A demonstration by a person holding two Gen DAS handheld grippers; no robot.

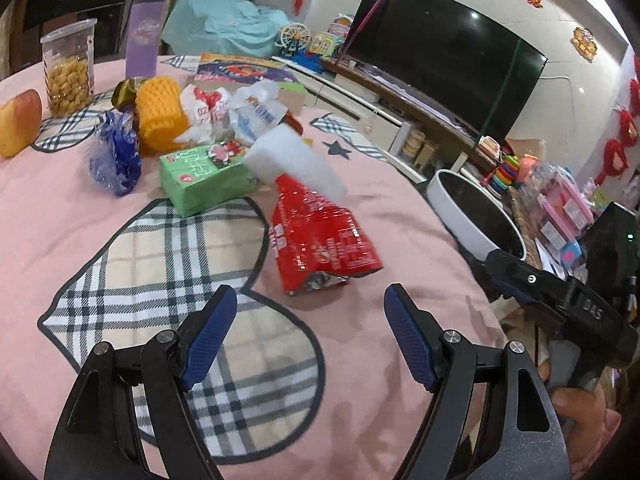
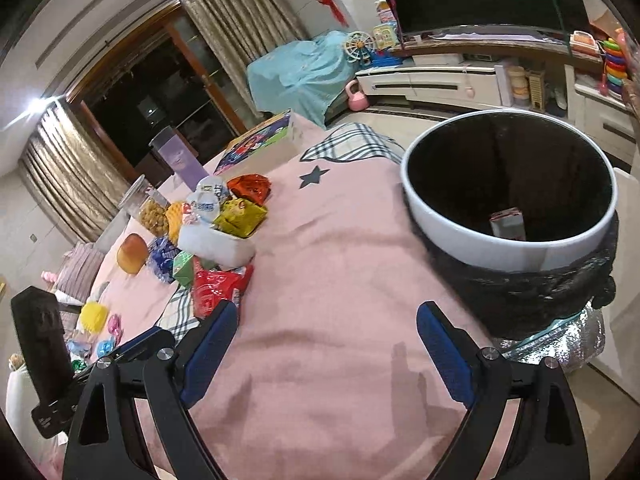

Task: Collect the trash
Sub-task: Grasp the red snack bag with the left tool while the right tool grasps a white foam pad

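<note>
A heap of trash lies on the pink tablecloth (image 1: 380, 208): a red foil wrapper (image 1: 320, 240) nearest me, a white foam piece (image 1: 296, 160) resting on its far end, a green carton (image 1: 204, 178), a crumpled blue wrapper (image 1: 116, 160), yellow foam netting (image 1: 160, 114) and white plastic bags (image 1: 240, 108). My left gripper (image 1: 310, 312) is open and empty, just short of the red wrapper. My right gripper (image 2: 324, 326) hovers open and empty over bare cloth. The white-rimmed bin (image 2: 508, 240), lined with a black bag, stands at the table's right edge with a small carton (image 2: 508, 224) inside.
A clear jar of snacks (image 1: 70, 68), a purple box (image 1: 144, 40), bread (image 1: 18, 120) and a picture book (image 1: 244, 68) stand behind the heap. A TV (image 1: 452, 48), a low cabinet and toys lie beyond the table. The right hand-held gripper body (image 1: 560, 300) shows at the left view's right edge.
</note>
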